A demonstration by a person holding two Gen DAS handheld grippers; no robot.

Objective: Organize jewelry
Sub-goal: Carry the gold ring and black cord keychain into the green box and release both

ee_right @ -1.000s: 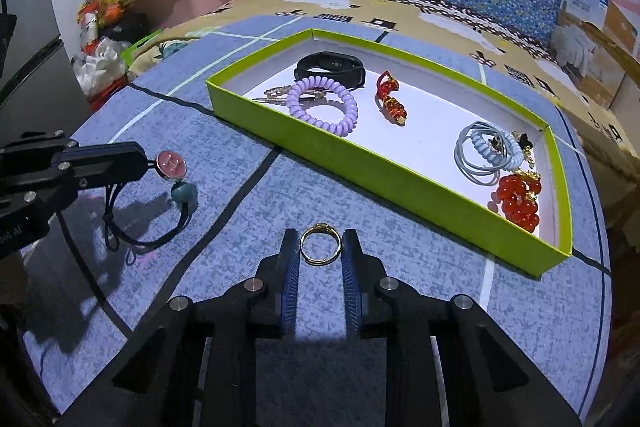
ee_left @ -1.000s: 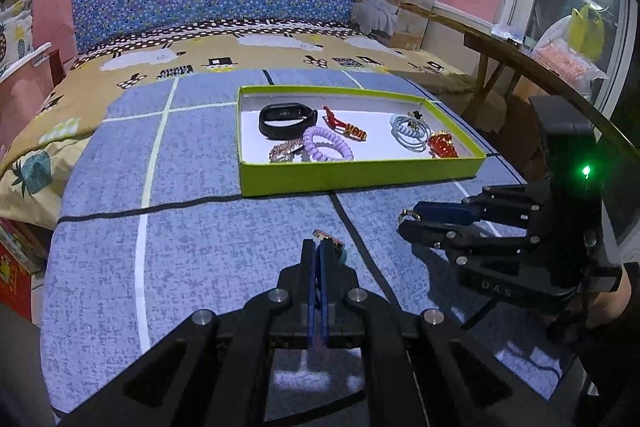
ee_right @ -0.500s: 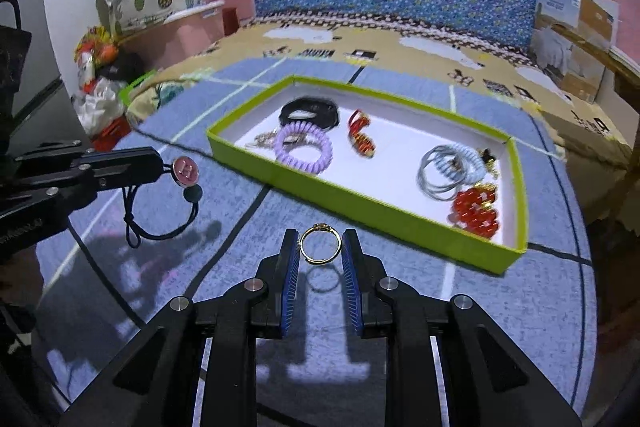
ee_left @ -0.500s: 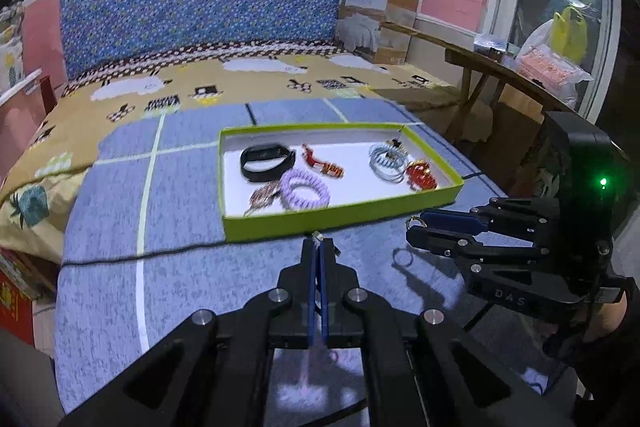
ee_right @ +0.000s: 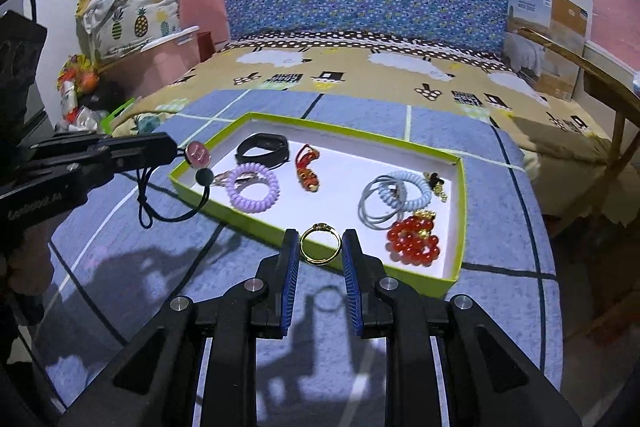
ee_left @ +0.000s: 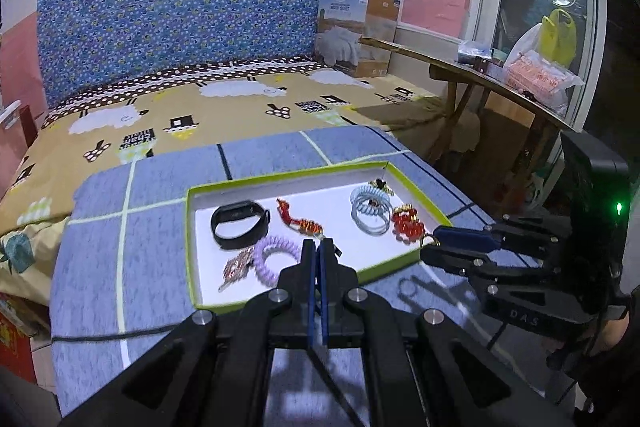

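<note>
Ring (ee_right: 320,247) is standing upright, facing the camera, pinched by the right gripper (ee_right: 320,251); left gripper (ee_left: 319,251) is clamping a hair tie (ee_right: 176,195), its loop dangling.

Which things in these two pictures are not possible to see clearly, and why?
- Left wrist view: hair tie hidden behind the shut left gripper.
- Left wrist view: gold ring in the right gripper mostly hidden by its fingers.
- Right wrist view: hair clip partly covered by the hair tie.
</note>
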